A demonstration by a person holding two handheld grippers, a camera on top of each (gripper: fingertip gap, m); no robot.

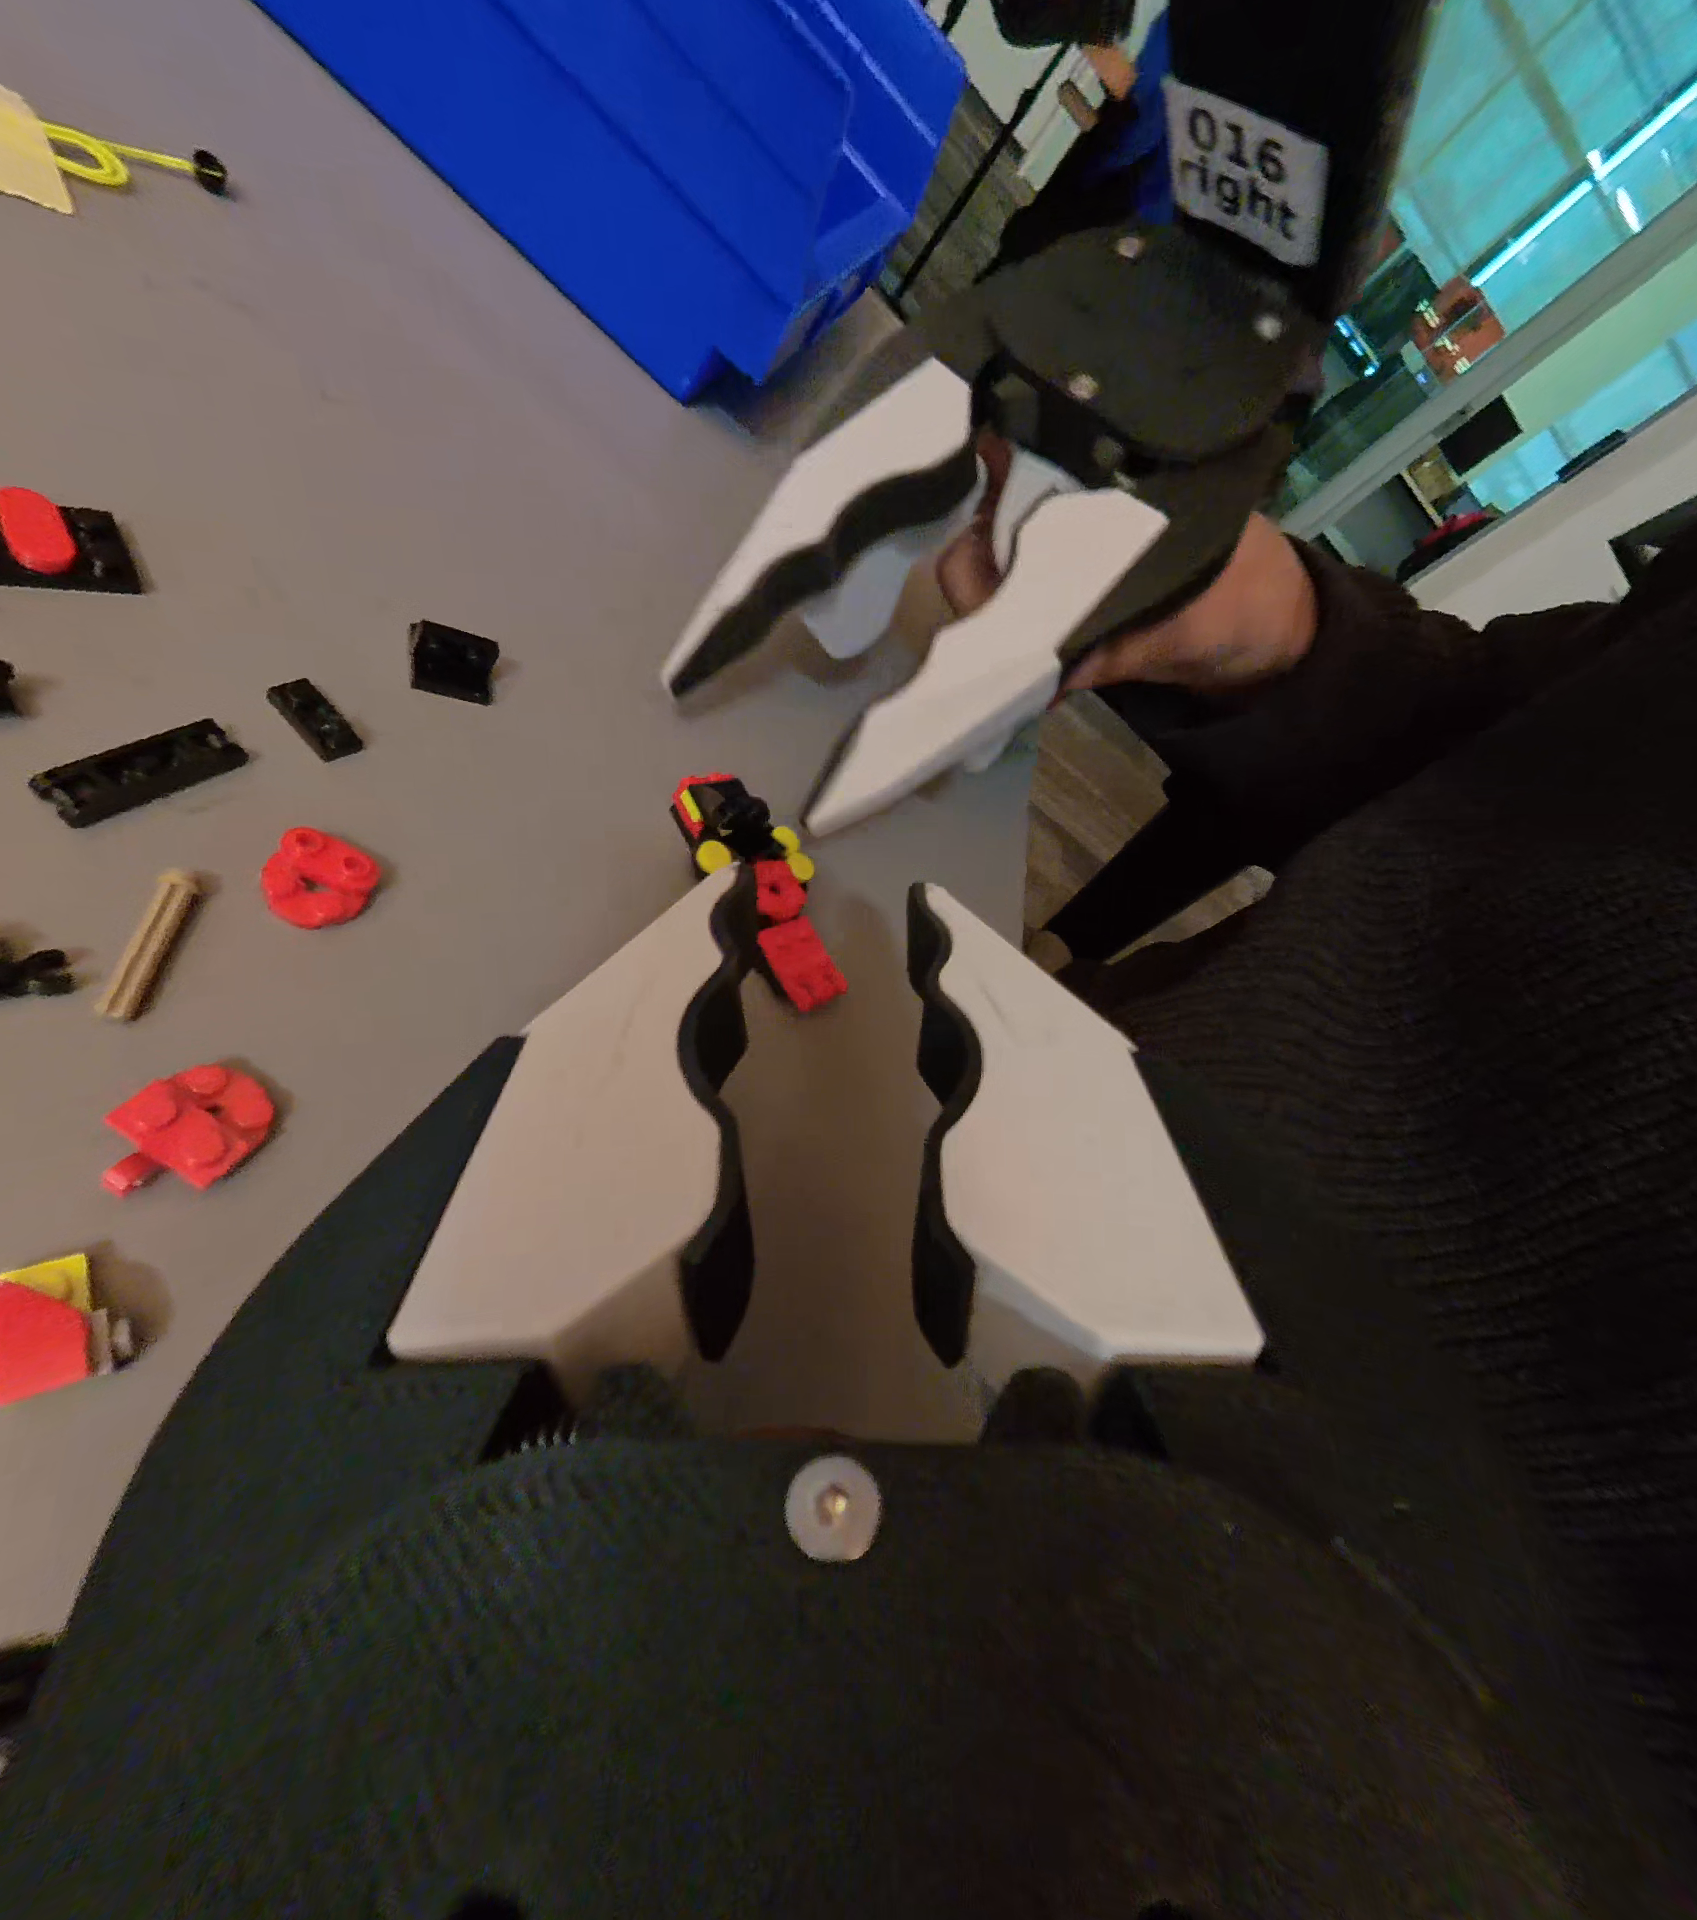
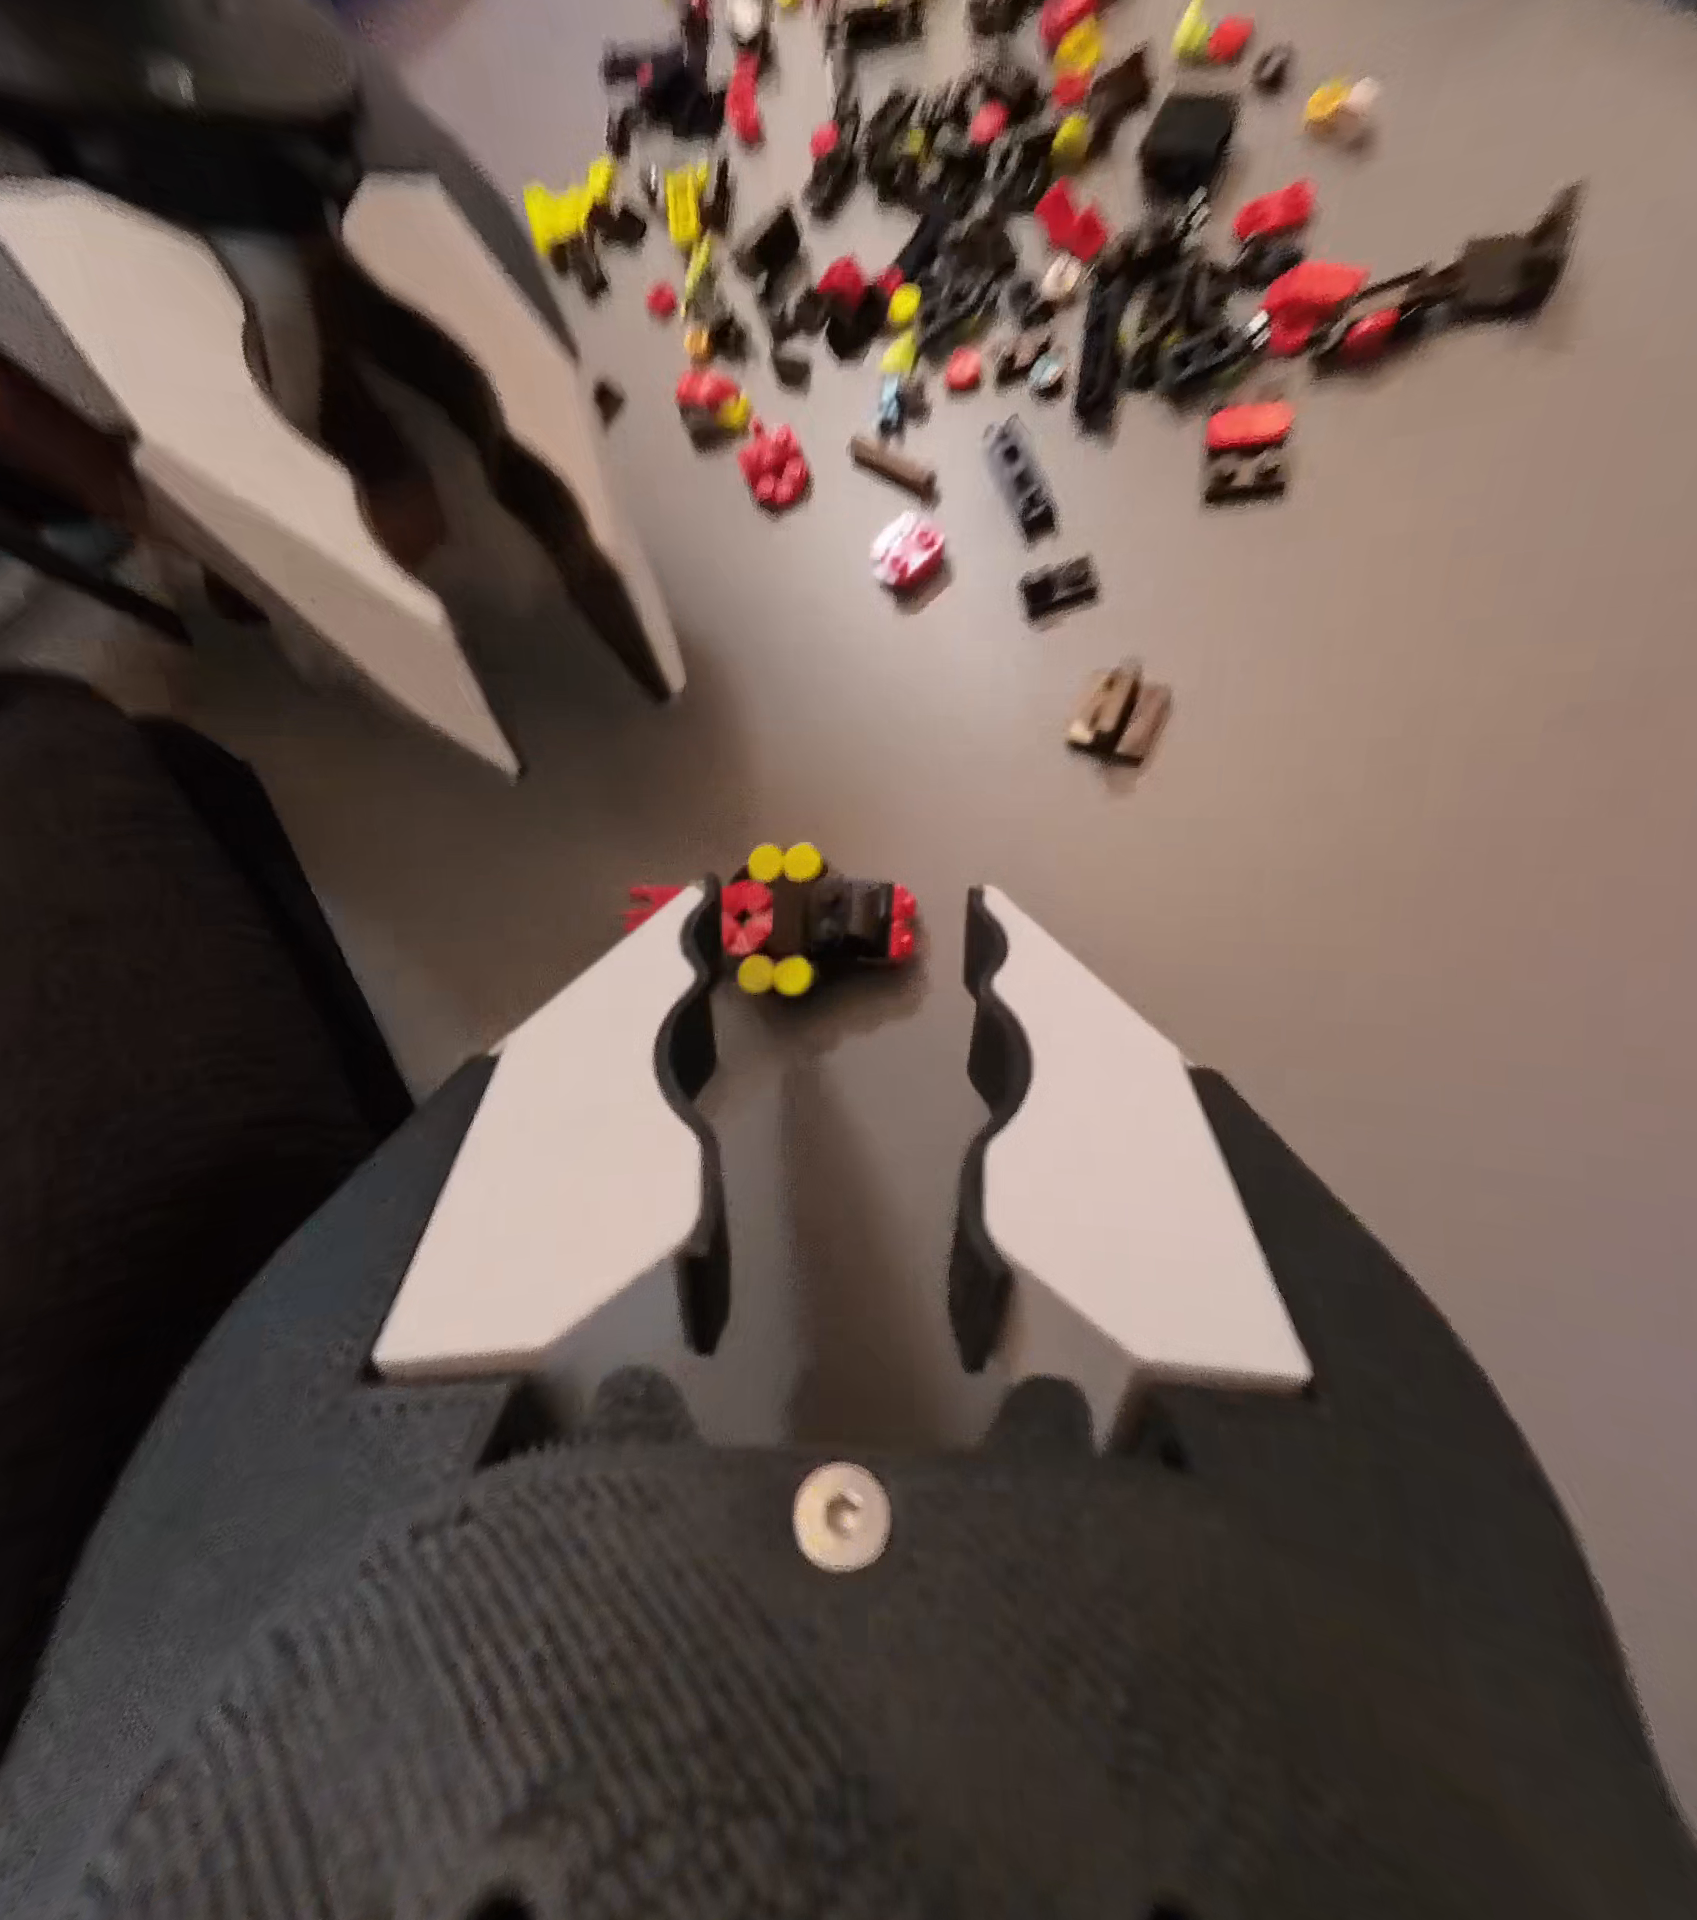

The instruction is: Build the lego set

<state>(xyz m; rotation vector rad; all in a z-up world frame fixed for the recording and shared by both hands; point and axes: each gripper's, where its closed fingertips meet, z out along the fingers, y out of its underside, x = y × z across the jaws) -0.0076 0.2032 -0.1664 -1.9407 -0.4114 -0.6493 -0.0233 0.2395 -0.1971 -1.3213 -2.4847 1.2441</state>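
Currently I have both grippers over the grey table (image 1: 408, 364), converging on the small red, black and yellow sub-assembly (image 1: 756, 888) that lies flat near the table's near edge.

Left gripper (image 1: 823, 904): jaws apart, nothing held. In its wrist view the assembly's red tail plate lies just beside the inner pad of one finger; I cannot tell whether it touches.

Right gripper (image 2: 833, 904): jaws also apart and empty, with the sub-assembly (image 2: 802, 920) in line with the gap between its fingertips. That view is blurred, so height above the table is uncertain.

Loose stock: a red round plate (image 1: 317, 876), a tan axle (image 1: 148, 943), a long black plate (image 1: 137, 771) and a wider scatter of parts (image 2: 1031, 260) lie well apart from the work. A blue bin (image 1: 667, 156) stands at the far side.

Assessment: the step in hand appears to be securing the sub-assembly for the next piece. I would close one gripper across the black body, not across the yellow round studs or the thin red tail, which look likely to pop off under side load. I would keep the other clear until the first grip holds, since the fingertips are crowding one small target near the edge.
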